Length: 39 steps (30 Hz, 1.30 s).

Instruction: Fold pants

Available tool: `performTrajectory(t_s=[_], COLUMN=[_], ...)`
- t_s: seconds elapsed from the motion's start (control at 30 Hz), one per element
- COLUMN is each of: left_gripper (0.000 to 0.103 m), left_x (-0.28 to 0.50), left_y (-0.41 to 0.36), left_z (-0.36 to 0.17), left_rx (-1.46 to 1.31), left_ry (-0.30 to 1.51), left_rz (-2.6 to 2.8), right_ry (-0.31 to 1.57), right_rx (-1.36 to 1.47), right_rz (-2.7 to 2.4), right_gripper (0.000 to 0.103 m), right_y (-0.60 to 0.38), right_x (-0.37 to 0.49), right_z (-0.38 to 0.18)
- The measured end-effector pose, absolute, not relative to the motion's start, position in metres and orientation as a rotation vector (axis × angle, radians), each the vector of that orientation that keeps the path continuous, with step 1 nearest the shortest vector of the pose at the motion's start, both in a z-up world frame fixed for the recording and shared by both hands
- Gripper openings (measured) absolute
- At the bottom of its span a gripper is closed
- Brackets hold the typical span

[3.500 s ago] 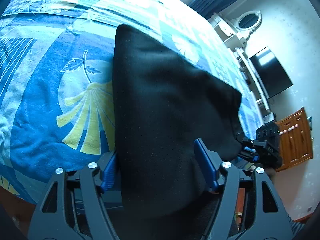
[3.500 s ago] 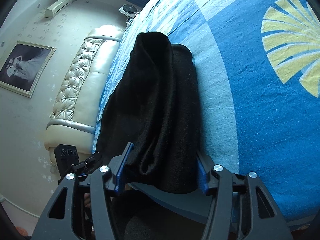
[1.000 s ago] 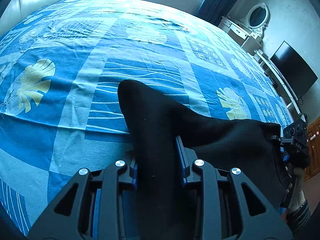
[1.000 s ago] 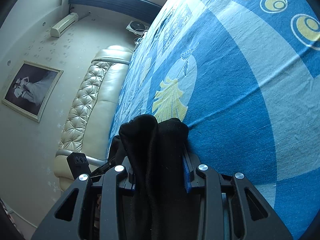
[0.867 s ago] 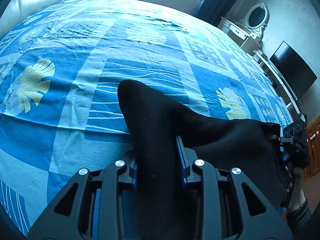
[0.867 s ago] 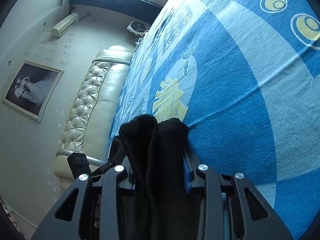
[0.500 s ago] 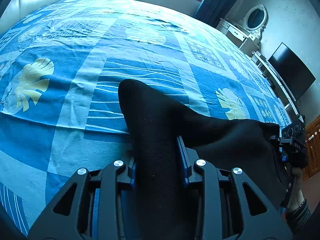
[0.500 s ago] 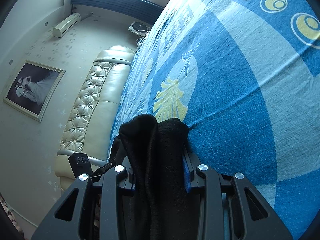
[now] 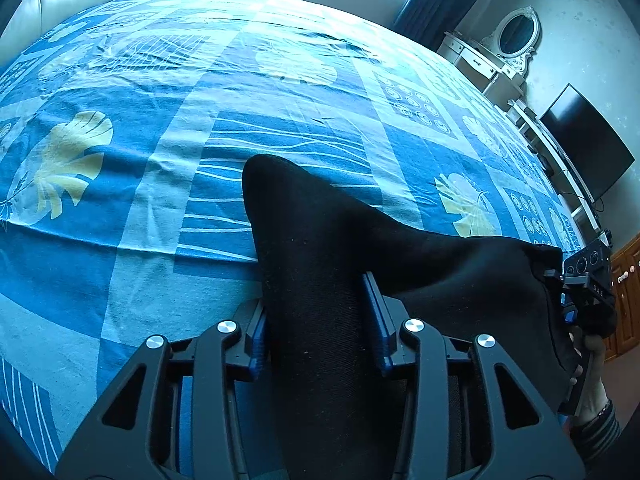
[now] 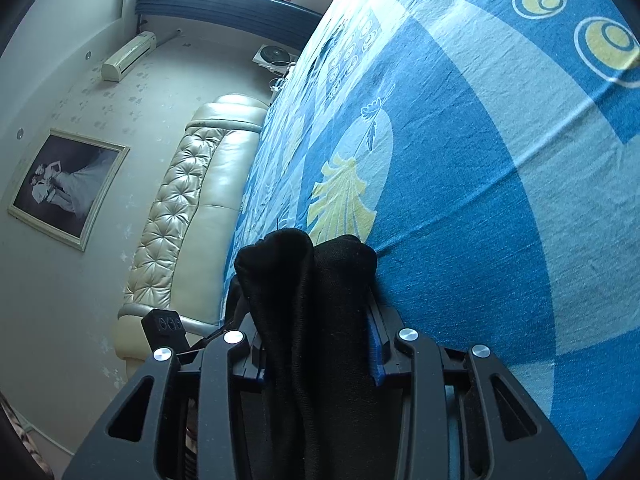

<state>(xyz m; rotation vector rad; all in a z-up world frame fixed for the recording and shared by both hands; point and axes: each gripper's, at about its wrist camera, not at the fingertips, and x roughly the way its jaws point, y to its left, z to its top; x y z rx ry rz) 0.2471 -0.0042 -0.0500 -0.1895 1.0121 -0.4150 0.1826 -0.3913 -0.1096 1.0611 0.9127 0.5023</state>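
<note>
The pants [image 9: 320, 280] lie on the bed [image 9: 120, 160] near its front edge, bunched into a thick black band stretched between the 2 grippers. The left gripper [image 9: 316, 320] has cloth filling the gap between its blue pads; its jaws have just been opening, yet the pads look to be touching the fabric on both sides. The right gripper [image 10: 316, 344] holds a doubled roll of the pants the same way, jaws also just opened a little, cloth packed between them.

To do this release well, I judge both jaws should part fully before either hand backs away, and the hands should withdraw low and straight so the fold is not dragged.

The pants are matte, soft, slightly fuzzy knit with rounded folds. The bed's sheet is thin printed cotton, blue with pale yellow leaves and rings, lightly creased.
</note>
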Motion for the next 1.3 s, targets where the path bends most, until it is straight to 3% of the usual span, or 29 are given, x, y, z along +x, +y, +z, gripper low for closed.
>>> performTrajectory(t_s=[0.07,0.17,0.33,0.83,0.97,1.03,1.1,1.17,1.2,1.3], left_gripper=[0.047,0.067,0.079,0.086,0.081,0.068,0.064,0.056,0.051,0.038], left_x=[0.245,0.238,0.209,0.13,0.133,0.133,0.134,0.132,0.13,0.124], left_y=[0.0,0.008,0.031,0.039,0.035,0.033,0.032,0.03,0.03,0.03], left_z=[-0.047,-0.043,-0.041,-0.069,-0.07,-0.07,-0.071,-0.069,-0.067,-0.058], left_rx=[-0.204,-0.223,-0.31,-0.577,-0.557,-0.563,-0.568,-0.548,-0.539,-0.511], left_ry=[1.013,1.021,1.04,1.126,1.137,1.145,1.154,1.147,1.146,1.117], left_rz=[-0.425,-0.433,-0.463,-0.575,-0.557,-0.568,-0.567,-0.562,-0.56,-0.565], right_ry=[0.91,0.902,0.895,0.919,0.936,0.95,0.982,1.027,1.046,1.024], right_rx=[1.079,1.103,1.135,1.127,1.107,1.09,1.048,0.985,0.976,1.01], right_rz=[0.499,0.487,0.471,0.443,0.44,0.44,0.432,0.399,0.398,0.416], right_gripper=[0.044,0.05,0.058,0.073,0.077,0.078,0.077,0.064,0.05,0.038], right_y=[-0.392,-0.396,-0.403,-0.379,-0.375,-0.374,-0.371,-0.363,-0.36,-0.365], right_x=[0.18,0.173,0.15,0.09,0.097,0.096,0.096,0.097,0.097,0.091], right_z=[-0.108,-0.104,-0.099,-0.092,-0.091,-0.092,-0.094,-0.093,-0.094,-0.093])
